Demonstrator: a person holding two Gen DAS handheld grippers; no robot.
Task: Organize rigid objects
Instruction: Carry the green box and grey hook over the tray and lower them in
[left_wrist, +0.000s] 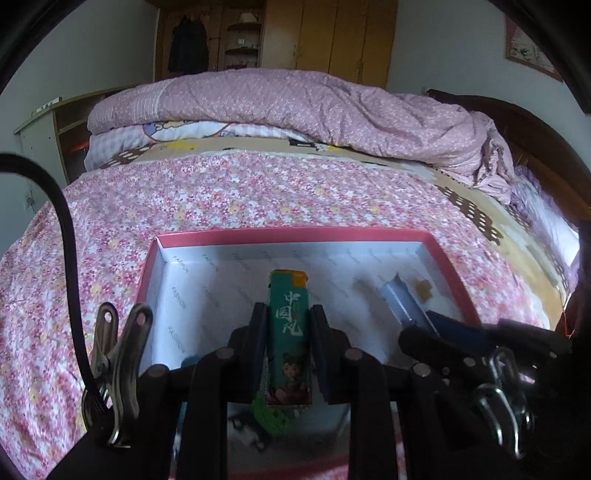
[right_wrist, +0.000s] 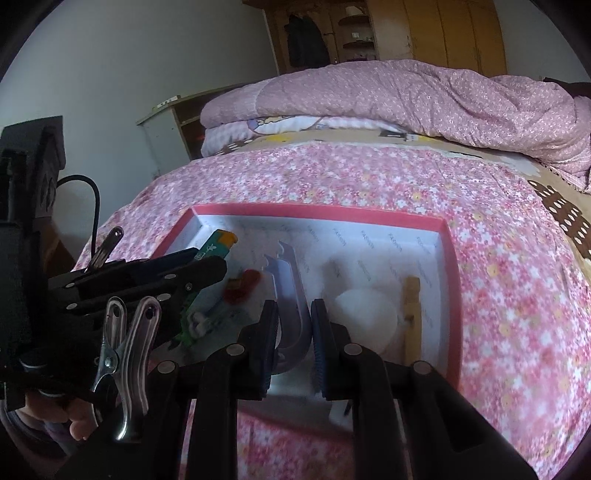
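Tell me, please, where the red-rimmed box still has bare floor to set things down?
Free: the white floor along the far wall of the red-rimmed box, and its far right corner beyond the wooden clothespin. Crowded: the near half, around the white round pad, red trinket and green toy.

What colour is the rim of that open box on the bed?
The box's rim is pinkish red and its inside white with faint grey lettering; the right wrist view shows it best.

Shallow box with pink-red rim and white lining printed with grey lettering, on a bed sheet patterned in small pink, white and yellow flowers. Lighter: green body with white characters, a cartoon figure, and an orange-yellow top. Upper frame: mauve quilt with fine white dots.
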